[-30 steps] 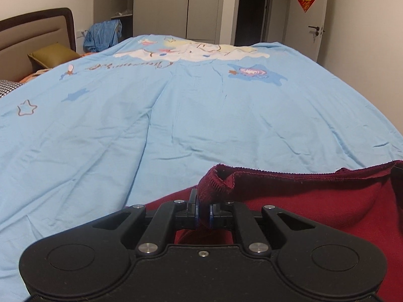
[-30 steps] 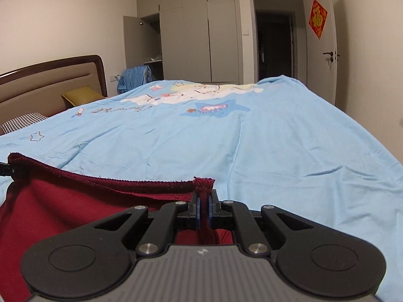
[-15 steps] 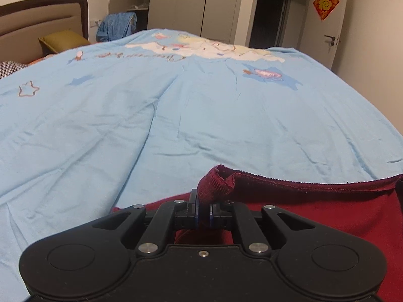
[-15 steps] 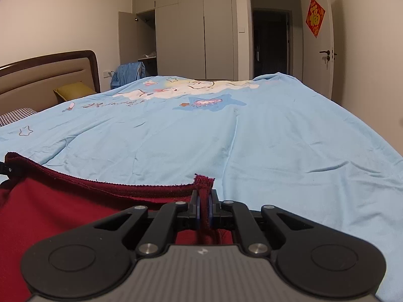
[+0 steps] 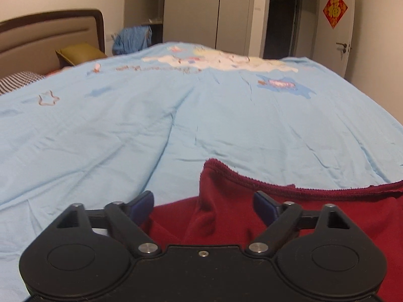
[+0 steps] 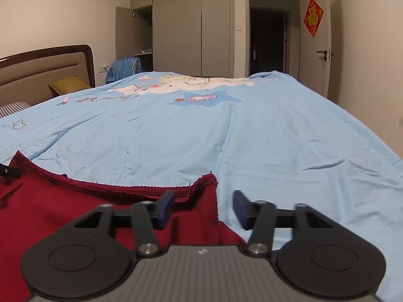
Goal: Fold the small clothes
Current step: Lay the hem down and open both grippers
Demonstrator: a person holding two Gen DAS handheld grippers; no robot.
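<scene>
Left wrist view, left gripper (image 5: 203,205) gaping over red garment (image 5: 327,216), right view, right gripper (image 6: 203,209)

Both wrist cameras sit low behind their fingers, angled slightly down, facing across the blue bedspread (image 5: 176,115) toward the wardrobe (image 6: 191,25). Red garment (image 5: 252,211) lies close ahead in both. Shared: bedspread, headboard (image 6: 45,68), wardrobe.

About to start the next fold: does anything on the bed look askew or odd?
Mostly tidy. The red garment lies on the blue bedspread, but its far edge is uneven: the corner between the left gripper fingers stands up in a peak, as does the corner at the right gripper. Both jaws have just opened.
</scene>
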